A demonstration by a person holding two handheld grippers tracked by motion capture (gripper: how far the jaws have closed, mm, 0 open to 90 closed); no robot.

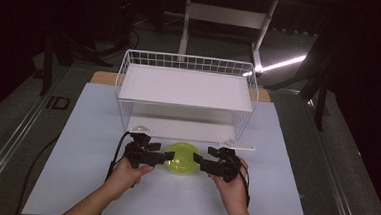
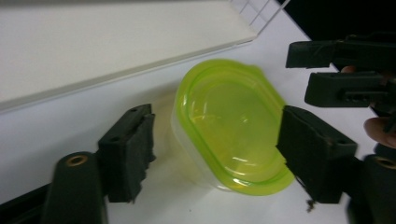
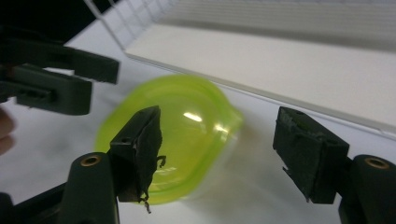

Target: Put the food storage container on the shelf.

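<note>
Left gripper (image 1: pixel 167 157) and right gripper (image 1: pixel 198 161), jaws spread, flank one lime-lidded container (image 1: pixel 181 159) on the white mat (image 1: pixel 75 150), just in front of the wire shelf rack (image 1: pixel 185 89). Count: 2 grippers, 1 container, 1 rack w/ 2 shelves; bare mat either side.

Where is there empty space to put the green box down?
The top shelf of the wire rack is bare. So is the mat left of the left gripper, right of the right gripper, and along its near edge. It is crowded at the rack's front, where both open grippers flank the green box.
</note>
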